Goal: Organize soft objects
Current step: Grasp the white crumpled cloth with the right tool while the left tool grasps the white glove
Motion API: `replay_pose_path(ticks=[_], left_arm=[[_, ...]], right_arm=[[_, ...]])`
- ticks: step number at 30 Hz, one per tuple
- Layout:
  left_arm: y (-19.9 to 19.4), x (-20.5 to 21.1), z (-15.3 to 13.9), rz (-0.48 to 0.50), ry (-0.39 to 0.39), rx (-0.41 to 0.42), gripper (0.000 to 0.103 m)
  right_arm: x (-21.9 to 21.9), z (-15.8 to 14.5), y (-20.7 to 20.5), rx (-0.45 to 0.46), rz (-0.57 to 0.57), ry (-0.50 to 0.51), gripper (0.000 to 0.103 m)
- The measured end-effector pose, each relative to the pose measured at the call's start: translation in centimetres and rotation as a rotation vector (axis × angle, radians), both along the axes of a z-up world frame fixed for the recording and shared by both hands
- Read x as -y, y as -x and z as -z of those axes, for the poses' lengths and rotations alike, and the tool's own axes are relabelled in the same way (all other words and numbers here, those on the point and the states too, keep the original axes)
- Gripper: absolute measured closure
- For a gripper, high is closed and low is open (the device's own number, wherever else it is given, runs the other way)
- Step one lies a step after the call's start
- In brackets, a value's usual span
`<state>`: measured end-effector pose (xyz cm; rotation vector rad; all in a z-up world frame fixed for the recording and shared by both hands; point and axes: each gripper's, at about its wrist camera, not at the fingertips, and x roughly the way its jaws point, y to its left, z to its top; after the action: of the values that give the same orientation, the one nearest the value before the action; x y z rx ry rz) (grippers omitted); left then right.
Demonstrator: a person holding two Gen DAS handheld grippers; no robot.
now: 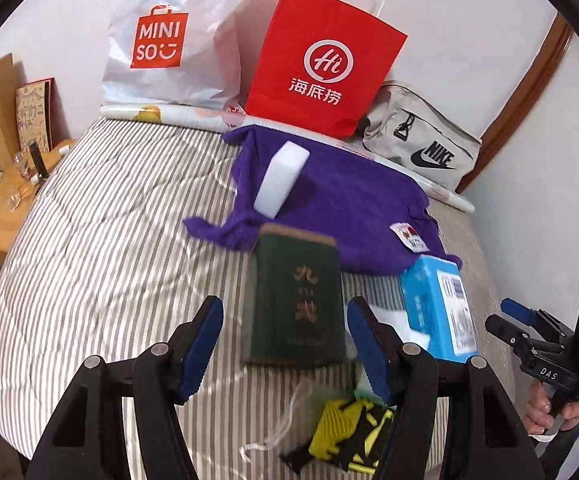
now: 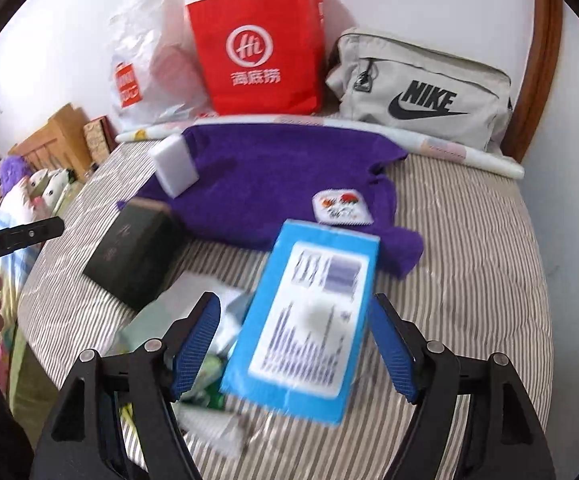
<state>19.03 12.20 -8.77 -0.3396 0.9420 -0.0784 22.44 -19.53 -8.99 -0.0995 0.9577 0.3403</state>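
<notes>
- a person is working over a striped bed (image 1: 101,240) with a hand-held gripper in each hand, sorting soft things scattered on the cover.
- the left gripper (image 1: 285,344) is hanging with its blue pads spread; a dark green box (image 1: 295,300) is showing in the gap between them, and neither pad is pressing on it.
- the right gripper (image 2: 293,344) is standing spread too, its pads either side of a blue packet (image 2: 305,320) without visibly squeezing it; whether the packet is resting on the bed or lifted cannot be told through the blur.
- a purple towel (image 2: 273,184), the largest soft piece, is lying rumpled at the far end of the bed with a white sponge (image 2: 173,168) sitting on its left part.
- small green and yellow items (image 1: 353,428) are lying close under the left gripper, partly hidden.
- a red paper bag (image 2: 257,48), a white plastic bag (image 1: 169,40) and a grey pouch (image 2: 421,88) are leaning along the wall behind the towel.
- judged from this layout, the sorting is at an early stage, with nothing stacked or folded yet.
- to do the next pick well, each gripper should be coming down square over its item, centring it between the pads before closing, and closing gently so a soft pack is not crushed.
- the two grippers are working near each other, so keeping them apart should avoid a knock.
</notes>
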Motion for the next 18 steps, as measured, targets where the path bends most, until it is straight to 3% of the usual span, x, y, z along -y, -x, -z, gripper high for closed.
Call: replay_pose_path(ticks=[8, 18], left_arm=[[4.5, 1.5, 1.6, 0.031, -0.003, 0.000, 0.041], [6.7, 3.9, 5.1, 0.096, -0.011, -0.057, 0.041]], right_arm=[[0.3, 0.0, 4.6, -0.003, -0.014, -0.053, 0.027], [0.4, 1.5, 8.8, -0.044, -0.025, -0.028, 0.025]])
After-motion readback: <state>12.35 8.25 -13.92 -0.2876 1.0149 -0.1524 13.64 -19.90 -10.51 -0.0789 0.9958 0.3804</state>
